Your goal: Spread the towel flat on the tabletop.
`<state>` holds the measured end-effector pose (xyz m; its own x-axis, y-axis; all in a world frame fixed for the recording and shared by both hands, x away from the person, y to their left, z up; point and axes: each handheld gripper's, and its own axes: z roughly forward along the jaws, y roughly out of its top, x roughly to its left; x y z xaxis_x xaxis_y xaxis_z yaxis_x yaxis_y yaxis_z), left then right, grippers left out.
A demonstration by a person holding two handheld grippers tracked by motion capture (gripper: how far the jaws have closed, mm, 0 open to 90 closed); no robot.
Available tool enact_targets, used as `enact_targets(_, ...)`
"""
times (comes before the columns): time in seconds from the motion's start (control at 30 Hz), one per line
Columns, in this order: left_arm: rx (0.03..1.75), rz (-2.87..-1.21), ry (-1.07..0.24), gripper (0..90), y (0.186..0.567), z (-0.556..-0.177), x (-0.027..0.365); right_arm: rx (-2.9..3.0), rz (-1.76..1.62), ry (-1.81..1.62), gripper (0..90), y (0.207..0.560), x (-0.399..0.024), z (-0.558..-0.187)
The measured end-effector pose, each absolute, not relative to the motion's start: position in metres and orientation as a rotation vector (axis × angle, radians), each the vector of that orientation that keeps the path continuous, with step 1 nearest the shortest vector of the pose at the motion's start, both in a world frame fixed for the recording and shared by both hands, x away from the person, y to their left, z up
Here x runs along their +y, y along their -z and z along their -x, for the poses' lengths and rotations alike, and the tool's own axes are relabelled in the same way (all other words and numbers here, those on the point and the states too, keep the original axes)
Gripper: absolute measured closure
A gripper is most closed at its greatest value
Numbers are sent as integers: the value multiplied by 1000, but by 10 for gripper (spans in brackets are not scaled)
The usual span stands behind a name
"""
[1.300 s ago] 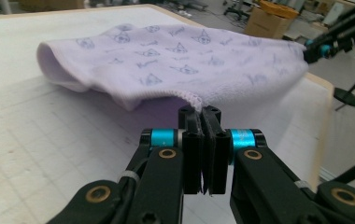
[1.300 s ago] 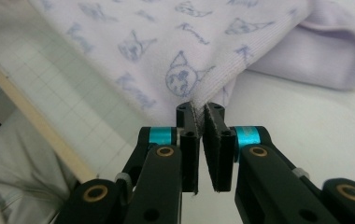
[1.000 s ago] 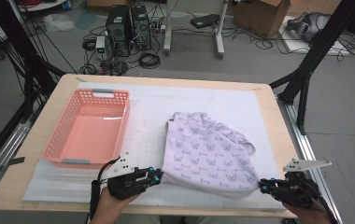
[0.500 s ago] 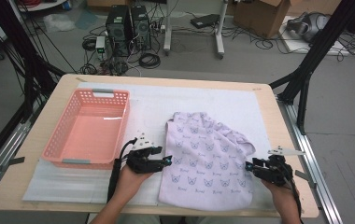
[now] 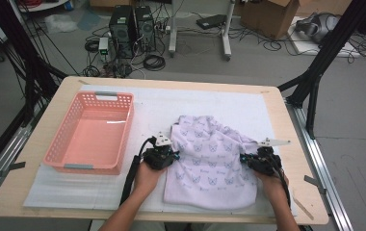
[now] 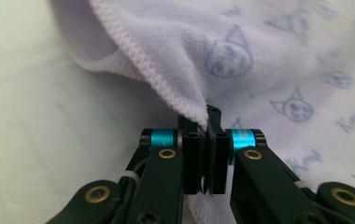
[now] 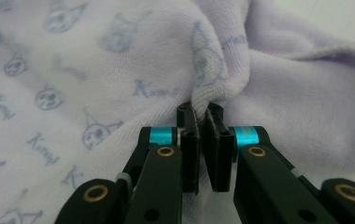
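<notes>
High view: towel point(image 5: 210, 163) lies rumpled on the white mat point(image 5: 65, 192), right of the pink basket point(image 5: 90, 132). Left gripper point(image 5: 167, 156) at its left edge, right gripper point(image 5: 252, 159) at its right edge.
Left gripper view: jaws just closed, pinching the towel's stitched hem point(image 6: 166, 88).
Right gripper view: jaws just closed on a towel fold point(image 7: 208, 88).
</notes>
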<state>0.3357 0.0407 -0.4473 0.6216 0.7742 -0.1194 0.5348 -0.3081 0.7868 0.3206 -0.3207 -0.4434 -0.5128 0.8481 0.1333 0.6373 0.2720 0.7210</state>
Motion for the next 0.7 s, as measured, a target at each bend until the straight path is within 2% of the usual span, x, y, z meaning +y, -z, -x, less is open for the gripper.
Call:
enact_targets(0.33,1131,-1797,-531,875,435,-380,55,2061,-1231,-990,854,429,-300,-378)
enact_targets(0.43,1159,-1794,-557,875,436,-388,58,1995,-1207,-1023,850,424,-293,-390)
enact_targets(0.47,1176,-1760,-582,874,436,-392,61,1991,-1229,-1040,833,424,-290,-394)
enact_targets(0.53,1203,-1730,-569,870,437,-393,65,1999,-1263,-1074,744,424,-287,-399)
enact_targets(0.57,1204,-1738,-551,852,437,-393,67,1990,-1277,-1118,694,424,-287,-399)
enact_targets(0.6,1203,-1742,-542,796,436,-392,68,1975,-1318,-1218,639,423,-291,-398)
enact_targets(0.7,1194,-1753,-499,570,434,-385,70,1960,-1346,-1243,621,417,-302,-390)
